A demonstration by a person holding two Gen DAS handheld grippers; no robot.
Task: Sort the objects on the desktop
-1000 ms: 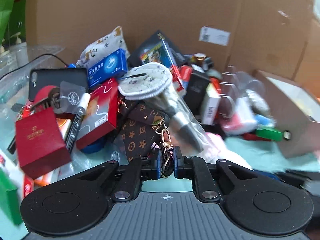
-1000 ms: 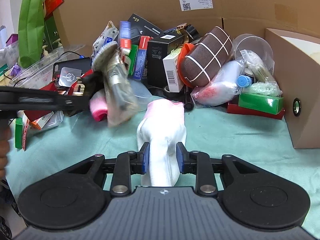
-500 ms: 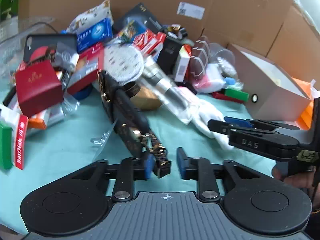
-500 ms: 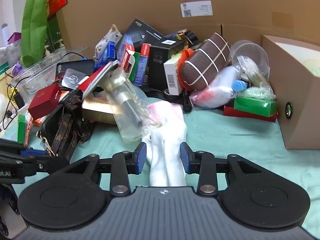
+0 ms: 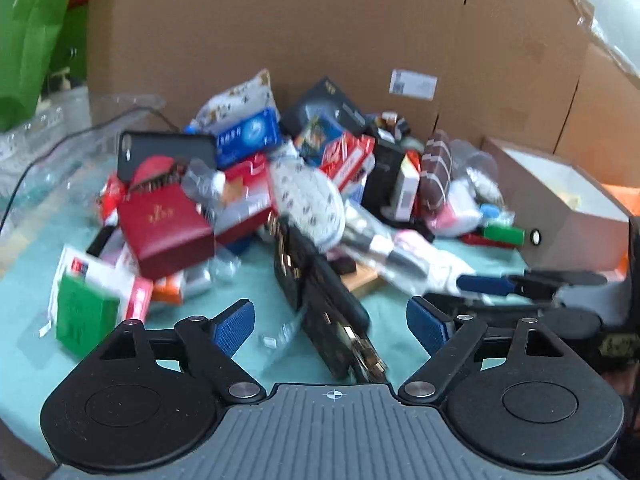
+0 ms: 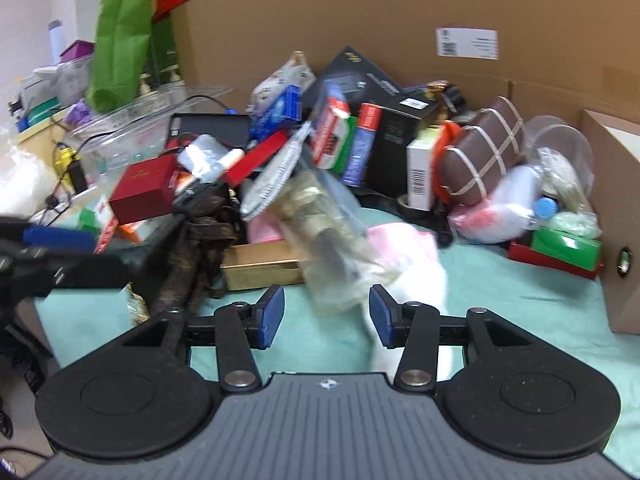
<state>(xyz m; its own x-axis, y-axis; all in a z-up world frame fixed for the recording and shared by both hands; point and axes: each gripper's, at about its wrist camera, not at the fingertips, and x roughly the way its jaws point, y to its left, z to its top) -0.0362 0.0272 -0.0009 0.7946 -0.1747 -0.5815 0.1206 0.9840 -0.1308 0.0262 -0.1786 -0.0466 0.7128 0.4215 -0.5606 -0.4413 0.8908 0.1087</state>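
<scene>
A brown monogram pouch with gold clasps (image 5: 324, 300) lies on the teal cloth between the pads of my left gripper (image 5: 330, 326), which is wide open and empty. It also shows in the right wrist view (image 6: 188, 256). My right gripper (image 6: 326, 318) is open; a clear bag holding a metal item (image 6: 328, 232) and a white-and-pink sock (image 6: 416, 276) lie just ahead of it, untouched. The right gripper shows in the left wrist view (image 5: 504, 292).
A heap of boxes fills the back: a red gift box (image 5: 164, 232), a green box (image 5: 86, 312), a brown striped case (image 6: 480, 156), a gold box (image 6: 260, 266). A cardboard wall (image 5: 320, 32) stands behind. An open carton (image 6: 616, 220) stands at the right.
My left gripper let go of the pouch's clasp and opened wide; the pouch now lies on the cloth. My right gripper released the sock and opened, shifting left.
</scene>
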